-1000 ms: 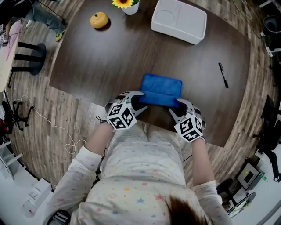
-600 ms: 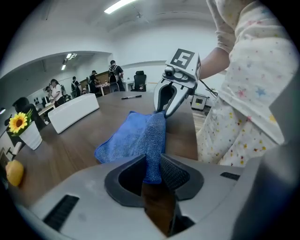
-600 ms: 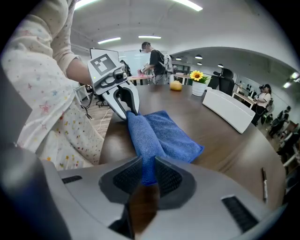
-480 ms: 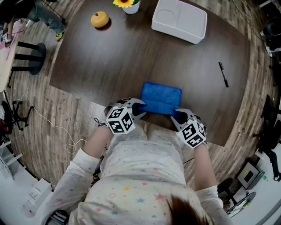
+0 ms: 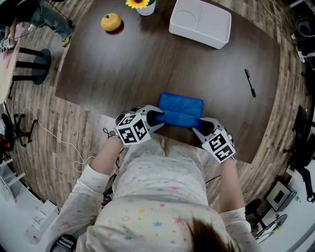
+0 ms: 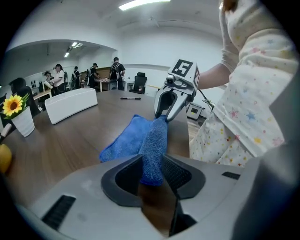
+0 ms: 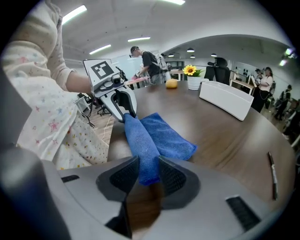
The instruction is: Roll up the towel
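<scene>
The left gripper (image 6: 152,161) is clamped on one end of the blue towel's (image 5: 181,106) rolled near edge, and its jaws have just been opening a little, with the cloth pinched between the pads. The right gripper (image 7: 148,164) grips the other end of that same roll (both point steeply down at it). The roll stretches between the two grippers, raised slightly, while the rest of the towel lies flat on the dark wooden table (image 5: 147,64), close to the edge nearest the person. Well apart from it, a black pen (image 5: 250,83) lies to the right. Along the far side stand a white tray (image 5: 201,22), a potted sunflower (image 5: 140,5) and a small orange-yellow object (image 5: 111,22).
</scene>
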Demonstrator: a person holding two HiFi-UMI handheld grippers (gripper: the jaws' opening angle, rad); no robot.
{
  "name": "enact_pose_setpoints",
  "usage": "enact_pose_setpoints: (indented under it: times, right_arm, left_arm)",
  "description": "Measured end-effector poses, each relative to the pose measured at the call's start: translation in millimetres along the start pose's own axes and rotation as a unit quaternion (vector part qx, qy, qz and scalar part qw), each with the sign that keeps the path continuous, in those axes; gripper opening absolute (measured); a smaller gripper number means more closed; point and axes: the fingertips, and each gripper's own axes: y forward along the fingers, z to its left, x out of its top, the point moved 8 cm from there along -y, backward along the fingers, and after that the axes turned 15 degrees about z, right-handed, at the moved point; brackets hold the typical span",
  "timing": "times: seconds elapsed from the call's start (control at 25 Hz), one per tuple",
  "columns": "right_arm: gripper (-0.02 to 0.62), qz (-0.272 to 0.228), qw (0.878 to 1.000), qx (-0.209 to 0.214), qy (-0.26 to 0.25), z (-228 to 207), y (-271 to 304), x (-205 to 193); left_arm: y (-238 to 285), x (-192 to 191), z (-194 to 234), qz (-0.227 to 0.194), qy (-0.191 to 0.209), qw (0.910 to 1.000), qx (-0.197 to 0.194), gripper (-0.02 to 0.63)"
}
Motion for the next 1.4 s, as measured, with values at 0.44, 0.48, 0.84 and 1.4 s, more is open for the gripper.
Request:
enact_pose_setpoints:
  times: [0.44,0.48,0.84,1.4]
  right_arm:
    - [0.13,-0.048,0.994,-0.073,0.066,-48.3,-3.8,22.5]
    - [0.132,-0.048,0.993,-0.079,0.072,-51.0,-1.4,24.3]
    - [0.133,-0.065,0.99,-0.099,0.078,-57.7,-3.9,27.9]
    - [0.137,-0.042,0.994,-0.104,0.003,-14.4,10.2,27.5]
  left_arm:
    - [-15.9,17.4,50.5,-0.063,-0.075,0.9916,0.085,0.127]
    - [-19.8,20.6,49.3,-0.082,-0.068,0.991,0.081,0.127]
    - [9.4,24.1,21.4,-0.02,0.015,0.9985,0.05,0.127]
    - [10.3,27.6,36.6,-0.028,0.005,0.996,0.085,0.149]
